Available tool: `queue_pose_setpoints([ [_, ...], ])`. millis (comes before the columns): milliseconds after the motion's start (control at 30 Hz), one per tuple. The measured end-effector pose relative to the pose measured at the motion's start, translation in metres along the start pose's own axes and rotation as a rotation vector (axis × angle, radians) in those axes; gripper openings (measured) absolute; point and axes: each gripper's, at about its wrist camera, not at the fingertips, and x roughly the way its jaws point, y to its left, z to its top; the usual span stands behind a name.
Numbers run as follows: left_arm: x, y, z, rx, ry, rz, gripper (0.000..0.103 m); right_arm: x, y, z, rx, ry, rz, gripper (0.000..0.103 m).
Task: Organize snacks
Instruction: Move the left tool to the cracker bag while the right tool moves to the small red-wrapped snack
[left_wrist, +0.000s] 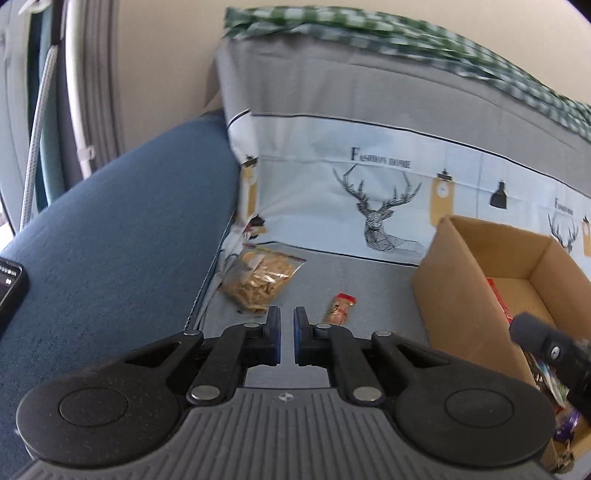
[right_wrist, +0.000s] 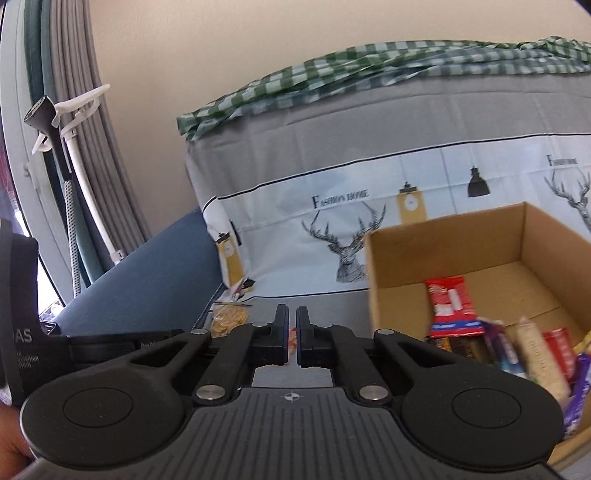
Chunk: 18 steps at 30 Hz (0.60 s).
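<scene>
A small red-and-tan snack bar (left_wrist: 340, 308) lies flat on the grey sofa seat (left_wrist: 369, 273), left of the open cardboard box (left_wrist: 447, 280), its long axis running away toward the deer-print backrest. Farther left lies a clear bag of crackers (left_wrist: 260, 282). Left tongs (left_wrist: 287, 325) and right tongs (right_wrist: 291, 325) are both closed together, empty.

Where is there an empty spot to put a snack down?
Free: the grey seat between the clear bag and the box, apart from one small red packet. The box's far half is also bare. Crowded: the box's near end, full of wrappers.
</scene>
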Motion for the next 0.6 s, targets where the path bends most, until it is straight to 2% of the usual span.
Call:
queue_pose_setpoints([
  [100, 0.012, 0.009, 0.015, -0.048, 0.029, 0.002, 0.007, 0.011, 0.003, -0.002, 0.022, 0.028, 0.014, 0.004],
  [267, 0.040, 0.023, 0.045, -0.091, -0.020, 0.015, 0.008, 0.032, 0.013, -0.007, 0.014, 0.059, 0.035, 0.004],
  [367, 0.058, 0.032, 0.036, -0.063, -0.040, 0.040, 0.008, 0.049, 0.020, -0.010, 0.006, 0.076, 0.033, 0.004],
  [433, 0.077, 0.038, 0.025, -0.047, 0.045, 0.070, 0.008, 0.062, 0.022, -0.012, -0.001, 0.087, 0.020, 0.005],
  [467, 0.084, 0.044, 0.023, -0.076, 0.068, 0.071, 0.008, 0.070, 0.022, -0.012, -0.001, 0.091, 0.014, 0.005],
  [533, 0.093, 0.049, 0.023, -0.089, 0.079, 0.065, 0.008, 0.087, 0.021, -0.012, -0.001, 0.099, -0.002, 0.005],
  [600, 0.099, 0.047, 0.021, -0.058, 0.074, 0.077, 0.011, 0.110, 0.019, -0.013, 0.000, 0.119, -0.029, 0.005],
])
